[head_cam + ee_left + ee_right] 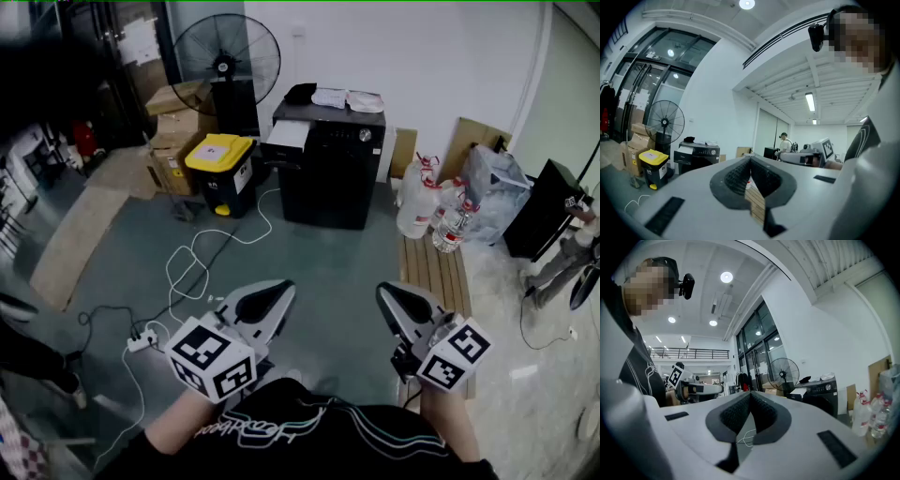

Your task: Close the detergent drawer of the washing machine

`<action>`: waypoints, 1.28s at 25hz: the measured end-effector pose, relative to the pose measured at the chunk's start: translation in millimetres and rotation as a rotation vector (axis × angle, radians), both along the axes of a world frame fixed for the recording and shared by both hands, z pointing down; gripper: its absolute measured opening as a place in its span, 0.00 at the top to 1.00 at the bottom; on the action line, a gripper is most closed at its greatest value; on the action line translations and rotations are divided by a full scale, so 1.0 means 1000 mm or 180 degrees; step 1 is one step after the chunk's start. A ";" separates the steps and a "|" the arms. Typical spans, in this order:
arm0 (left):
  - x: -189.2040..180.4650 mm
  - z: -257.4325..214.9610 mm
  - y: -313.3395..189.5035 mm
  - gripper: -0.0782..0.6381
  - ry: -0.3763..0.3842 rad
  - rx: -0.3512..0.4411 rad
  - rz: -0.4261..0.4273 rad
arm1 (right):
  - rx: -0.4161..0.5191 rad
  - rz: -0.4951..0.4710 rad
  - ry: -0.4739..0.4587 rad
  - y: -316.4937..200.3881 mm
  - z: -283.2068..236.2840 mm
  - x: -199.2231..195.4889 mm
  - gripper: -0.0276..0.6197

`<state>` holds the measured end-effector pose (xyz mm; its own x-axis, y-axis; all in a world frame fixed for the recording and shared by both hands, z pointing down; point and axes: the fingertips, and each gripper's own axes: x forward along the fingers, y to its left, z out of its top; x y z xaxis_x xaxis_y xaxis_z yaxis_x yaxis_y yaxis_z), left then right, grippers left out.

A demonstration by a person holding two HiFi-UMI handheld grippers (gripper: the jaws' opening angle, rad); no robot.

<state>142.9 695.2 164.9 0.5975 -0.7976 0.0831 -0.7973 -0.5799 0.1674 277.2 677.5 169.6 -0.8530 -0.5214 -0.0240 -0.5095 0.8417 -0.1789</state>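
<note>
The black washing machine (330, 173) stands far ahead against the white wall, with cloths on its top. Its pale detergent drawer (286, 139) sticks out at the upper left of its front. My left gripper (279, 292) and right gripper (386, 294) hang side by side low in the head view, well short of the machine, both shut and holding nothing. In the left gripper view the machine (697, 157) is small and distant beyond the closed gripper (750, 160). The right gripper view shows the machine (819, 395) and drawer (800, 392) beyond its gripper (750, 397).
A yellow-lidded bin (222, 169), a standing fan (228, 58) and cardboard boxes (174, 131) stand left of the machine. Water bottles (424, 202) and a wooden pallet (437, 272) lie to the right. A power strip (143, 341) with white cable crosses the floor at left.
</note>
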 end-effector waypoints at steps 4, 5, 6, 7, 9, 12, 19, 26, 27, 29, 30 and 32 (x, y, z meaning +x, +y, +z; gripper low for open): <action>0.011 0.001 -0.008 0.86 0.0003 -0.0049 0.0030 | -0.0005 0.0031 0.0016 -0.006 0.000 0.009 0.92; 0.013 0.002 -0.010 0.86 -0.0010 -0.0043 0.0038 | -0.0006 0.0050 0.0022 -0.009 0.001 0.011 0.92; 0.014 0.003 -0.012 0.86 -0.0020 -0.0041 0.0047 | -0.0013 0.0072 0.0029 -0.013 0.002 0.013 0.92; 0.016 0.005 -0.015 0.86 -0.0028 -0.0044 0.0055 | -0.0022 0.0096 0.0037 -0.016 0.004 0.014 0.92; 0.018 0.009 -0.021 0.86 -0.0043 -0.0051 0.0072 | -0.0003 0.0126 0.0048 -0.022 0.007 0.016 0.92; 0.014 0.024 -0.031 0.86 -0.0002 -0.0107 0.0071 | 0.0075 0.0074 0.0012 -0.026 0.015 0.013 0.92; -0.001 0.056 -0.069 0.86 0.0097 -0.0260 0.0081 | -0.0111 0.0141 0.0046 -0.065 0.052 0.002 0.91; -0.029 0.078 -0.148 0.86 0.0130 -0.0365 0.0085 | -0.0170 0.0208 0.0092 -0.146 0.069 -0.023 0.91; -0.035 0.079 -0.166 0.86 0.0140 -0.0394 0.0086 | -0.0181 0.0219 0.0097 -0.163 0.069 -0.028 0.91; -0.045 0.081 -0.204 0.86 0.0163 -0.0447 0.0106 | -0.0218 0.0263 0.0109 -0.200 0.069 -0.037 0.91; -0.051 0.082 -0.225 0.86 0.0173 -0.0470 0.0119 | -0.0247 0.0287 0.0114 -0.220 0.070 -0.042 0.91; -0.065 0.084 -0.269 0.86 0.0193 -0.0510 0.0143 | -0.0326 0.0328 0.0133 -0.263 0.074 -0.054 0.91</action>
<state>77.8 426.3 248.5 0.6401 -0.7493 0.1698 -0.7568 -0.5768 0.3075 223.3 414.3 243.7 -0.7939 -0.6042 0.0682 -0.6010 0.7630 -0.2380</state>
